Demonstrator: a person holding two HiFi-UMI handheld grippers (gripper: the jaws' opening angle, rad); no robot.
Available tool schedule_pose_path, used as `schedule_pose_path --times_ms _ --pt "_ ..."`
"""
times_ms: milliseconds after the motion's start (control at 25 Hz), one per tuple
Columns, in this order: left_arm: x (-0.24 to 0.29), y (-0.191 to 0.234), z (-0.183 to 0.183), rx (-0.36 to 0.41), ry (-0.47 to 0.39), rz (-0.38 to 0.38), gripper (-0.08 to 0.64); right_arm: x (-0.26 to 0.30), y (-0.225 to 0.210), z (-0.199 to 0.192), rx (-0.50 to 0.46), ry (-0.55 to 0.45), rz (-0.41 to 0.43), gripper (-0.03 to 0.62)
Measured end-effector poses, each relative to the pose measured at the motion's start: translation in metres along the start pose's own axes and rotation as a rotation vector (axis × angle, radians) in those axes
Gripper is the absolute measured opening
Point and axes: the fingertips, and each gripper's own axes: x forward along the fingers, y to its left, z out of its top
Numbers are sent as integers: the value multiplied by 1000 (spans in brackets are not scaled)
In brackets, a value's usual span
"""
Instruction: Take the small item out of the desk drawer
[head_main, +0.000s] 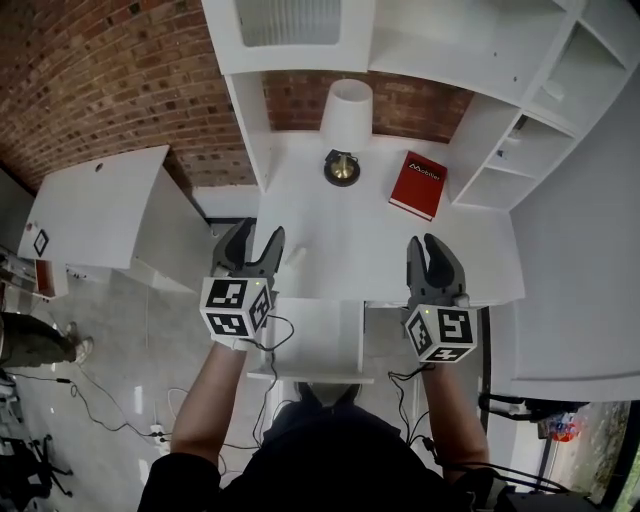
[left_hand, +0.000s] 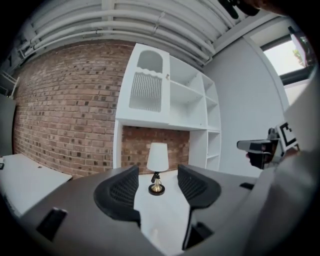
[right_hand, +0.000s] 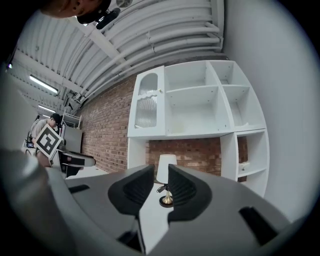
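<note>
Over on the left, a low white cabinet (head_main: 100, 205) stands against the brick wall (head_main: 100, 80), well apart from the desk, and cables trail across the floor below it. Next comes the left gripper (head_main: 260, 235), held over the near left part of the white desk (head_main: 340, 240). Its jaws are spread wide with nothing between them; looking along them you just see bare desk top and the lamp beyond.

Just to the right of that gripper's right jaw, a small pale item (head_main: 293, 258) lies on the desk top, close to the near edge. It is too faint against the white to say what it is, and neither gripper touches it.

Straight below, the drawer (head_main: 310, 330) is pulled out toward the person from the desk's near edge, between the two forearms.

Farther back, in the middle of the desk, the lamp (head_main: 346, 120) stands upright on a round brass base under a white shade, in front of a brick-backed recess. To its right a red book (head_main: 418, 184) lies flat on the desk.

The right gripper (head_main: 423, 242) hovers over the near right part of the desk, its jaws parted by a narrow gap and pinching nothing. Beyond it, on the far right, open white shelves (head_main: 520, 150) rise above the desk.
</note>
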Motion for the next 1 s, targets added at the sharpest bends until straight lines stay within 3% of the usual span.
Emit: schedule_pose_path --times_ms 320,440,1000 --pt "-31 -31 65 56 -153 -25 224 -2 17 48 -11 -107 44 83" --pt "-34 -35 71 90 -165 -22 225 -3 19 57 -18 -129 49 84" --pt "-46 -23 90 84 -198 21 224 -3 26 77 -50 -153 75 83"
